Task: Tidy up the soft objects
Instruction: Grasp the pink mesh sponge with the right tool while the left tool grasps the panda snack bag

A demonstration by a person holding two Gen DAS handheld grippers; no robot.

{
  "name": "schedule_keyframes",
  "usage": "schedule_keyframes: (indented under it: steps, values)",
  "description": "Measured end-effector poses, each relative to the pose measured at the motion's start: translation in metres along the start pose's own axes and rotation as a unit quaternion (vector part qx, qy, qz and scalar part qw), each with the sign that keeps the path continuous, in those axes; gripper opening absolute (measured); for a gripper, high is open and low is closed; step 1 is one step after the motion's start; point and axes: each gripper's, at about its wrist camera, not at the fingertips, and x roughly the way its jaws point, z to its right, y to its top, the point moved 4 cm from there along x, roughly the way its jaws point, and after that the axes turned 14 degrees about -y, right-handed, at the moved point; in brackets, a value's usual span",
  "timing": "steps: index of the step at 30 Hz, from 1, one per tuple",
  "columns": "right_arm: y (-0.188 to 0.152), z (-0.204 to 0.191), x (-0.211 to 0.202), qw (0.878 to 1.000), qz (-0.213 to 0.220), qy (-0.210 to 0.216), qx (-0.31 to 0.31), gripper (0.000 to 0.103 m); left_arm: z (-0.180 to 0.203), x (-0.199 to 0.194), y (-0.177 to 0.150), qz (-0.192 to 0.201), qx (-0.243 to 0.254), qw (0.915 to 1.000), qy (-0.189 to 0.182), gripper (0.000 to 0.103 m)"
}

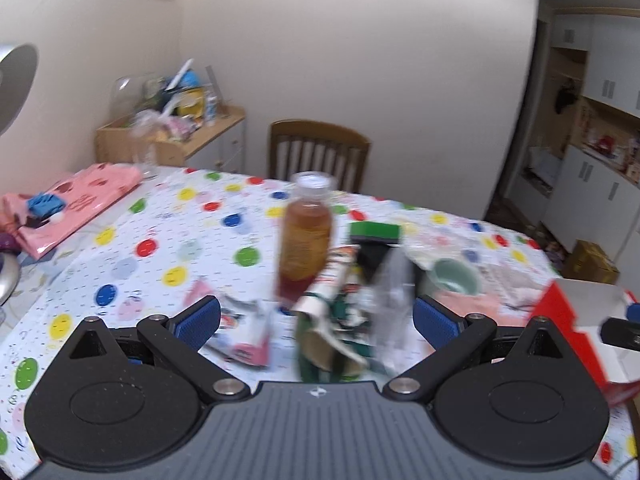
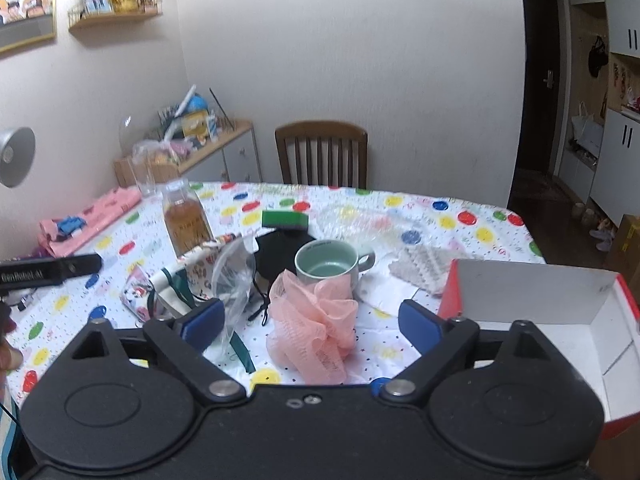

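The pink mesh bath pouf (image 2: 312, 328) lies at lower centre on the desk (image 2: 440, 216), touching the green mug (image 2: 326, 266). Likely feather-light and squashy (grip its bunched middle). Both the right tool (image 2: 312, 324) and the left tool (image 1: 316, 320) gape, empty.

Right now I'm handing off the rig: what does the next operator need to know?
Left gripper: open, empty, over the patterned bags.
Right gripper: open, empty, facing the pink loofah.
Box: at the right, nothing visible in the part shown.
Still on the table: loofah, sponge, black mask, knit cloth.
Done: apparently nothing boxed. Left: probably move the soft things into the box; cup and bottle stay.
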Motion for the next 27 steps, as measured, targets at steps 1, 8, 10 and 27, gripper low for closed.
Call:
schedule_keyframes:
  steps: [1, 8, 10, 27]
  values:
    - [0.001, -0.003, 0.006, 1.000, -0.005, -0.003, -0.003, 0.091, -0.011, 0.005, 0.001, -0.002, -0.004, 1.0000, 0.007, 0.103]
    - [0.006, -0.022, 0.043, 0.999, -0.025, -0.010, -0.030, 0.086, -0.076, 0.038, 0.008, -0.033, -0.040, 0.9975, 0.049, 0.103]
    - [0.006, -0.026, 0.053, 0.999, -0.030, -0.012, -0.038, 0.085, -0.093, 0.050, 0.008, -0.050, -0.064, 0.9952, 0.055, 0.103]
    - [0.001, -0.048, 0.107, 0.993, -0.060, -0.033, -0.091, 0.084, -0.180, 0.142, -0.004, -0.142, -0.310, 0.9345, 0.103, 0.102]
